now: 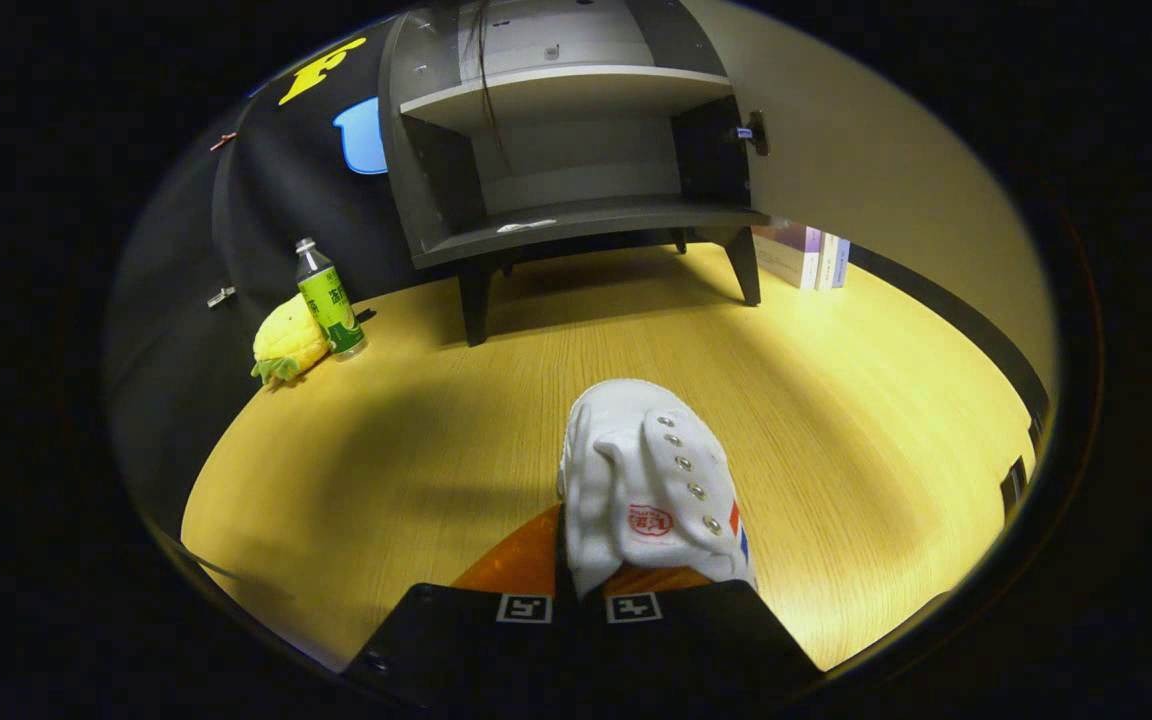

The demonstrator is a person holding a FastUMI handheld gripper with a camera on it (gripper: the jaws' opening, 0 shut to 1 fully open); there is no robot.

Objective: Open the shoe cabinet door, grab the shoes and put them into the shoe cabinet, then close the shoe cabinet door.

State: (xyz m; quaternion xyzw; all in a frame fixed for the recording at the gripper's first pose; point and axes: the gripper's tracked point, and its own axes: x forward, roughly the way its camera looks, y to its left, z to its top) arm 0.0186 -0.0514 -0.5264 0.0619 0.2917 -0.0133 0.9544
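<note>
A white canvas shoe (651, 480) with metal eyelets sticks out forward from between my fingers, toe pointing toward the cabinet. My gripper (578, 590) is shut on the shoe's rear part, and the shoe hangs over the wooden tabletop (836, 400). Beyond it stands the dark grey shoe cabinet (556, 150) on short legs, its door (866, 150) swung open to the right. Inside, a lower shelf (576, 225) and an upper shelf (556, 90) show, with a small pale scrap lying on the lower one.
A green-labelled drink bottle (329, 300) and a yellow pineapple plush toy (286, 345) stand left of the cabinet. Some books (804, 255) rest behind the open door at the right. Black cloth walls in the table at the back and left.
</note>
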